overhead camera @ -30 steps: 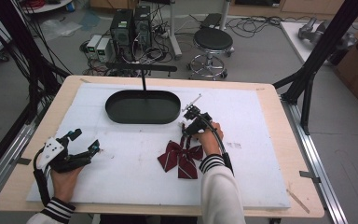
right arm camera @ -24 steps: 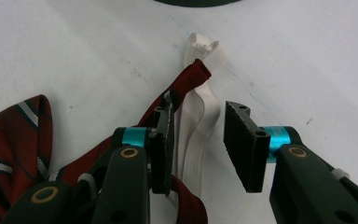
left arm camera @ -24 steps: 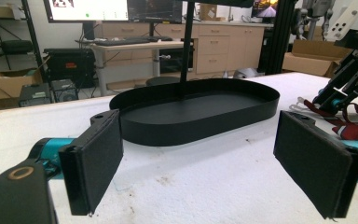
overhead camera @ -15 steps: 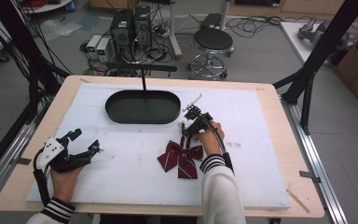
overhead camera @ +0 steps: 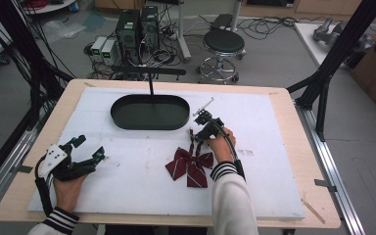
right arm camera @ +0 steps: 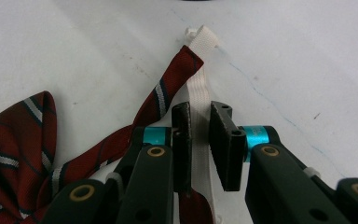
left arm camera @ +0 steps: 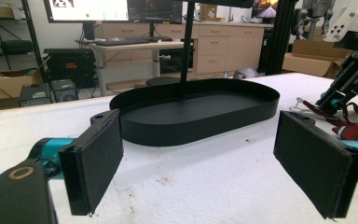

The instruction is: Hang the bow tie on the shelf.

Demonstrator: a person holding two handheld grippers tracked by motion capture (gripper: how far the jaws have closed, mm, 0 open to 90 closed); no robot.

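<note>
Bow tie (overhead camera: 190,164) not yet lifted; white strap (right arm camera: 199,100) straddled by narrowed right gripper (right arm camera: 200,121); left gripper (left arm camera: 214,163) held wide, idle at 9 o'clock.

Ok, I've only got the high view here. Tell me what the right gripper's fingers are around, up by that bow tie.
Observer: In the right gripper view, the right gripper has its fingers a little apart, with the white strap in the gap, not the red striped band beside it.
Operator: Tell me where that strap ends.
Observer: Its folded end lies just past the band's tip, flat on the white board.
Operator: Now check the left gripper.
Observer: In the left gripper view, the left gripper is wide open, has nothing between its fingers, and is aimed at the black tray.
</note>
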